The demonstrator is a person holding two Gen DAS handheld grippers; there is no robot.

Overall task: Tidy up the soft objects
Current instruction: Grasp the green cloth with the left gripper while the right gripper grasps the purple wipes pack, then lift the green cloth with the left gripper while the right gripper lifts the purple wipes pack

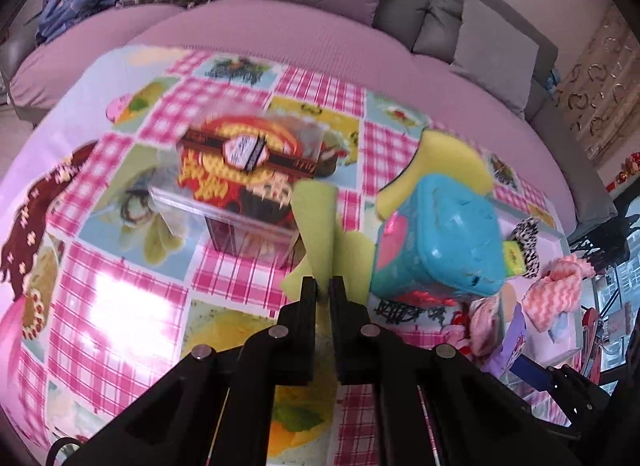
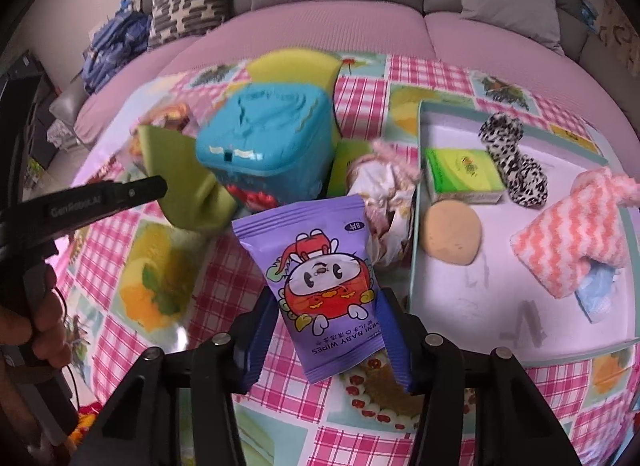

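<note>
Behind the tabletop (image 1: 120, 298), which wears a glossy pink-checked cloth with fruit squares, runs a mauve and grey sofa (image 1: 280, 25) with a patterned cushion (image 2: 188, 5) at its far left. At the left of the cloth, in the left wrist view, stands a clear plastic box (image 1: 244, 181), blurred, with red and yellow print. Just right of it the left gripper (image 1: 324, 286) is clamped shut on a green sponge cloth (image 1: 316, 221), which stands up between its black fingers; the right wrist view shows the same cloth hanging bunched from that gripper's tip, with a hand (image 2: 36, 330) on its handle at the near left. Next comes a turquoise plastic tub (image 2: 268, 141), with a yellow sponge (image 2: 292, 65) behind it. Near the middle, the right gripper (image 2: 328, 330) holds a purple pack of baby wipes (image 2: 320, 286) between its blue fingers, pressed against the pack's lower sides. Right of that lies a shallow white tray (image 2: 480, 306) carrying a tan round sponge (image 2: 452, 238), a small green box (image 2: 460, 173), a leopard-print scrunchie (image 2: 512, 161) and a pink zigzag fleece cloth (image 2: 576, 238) at the far right.
</note>
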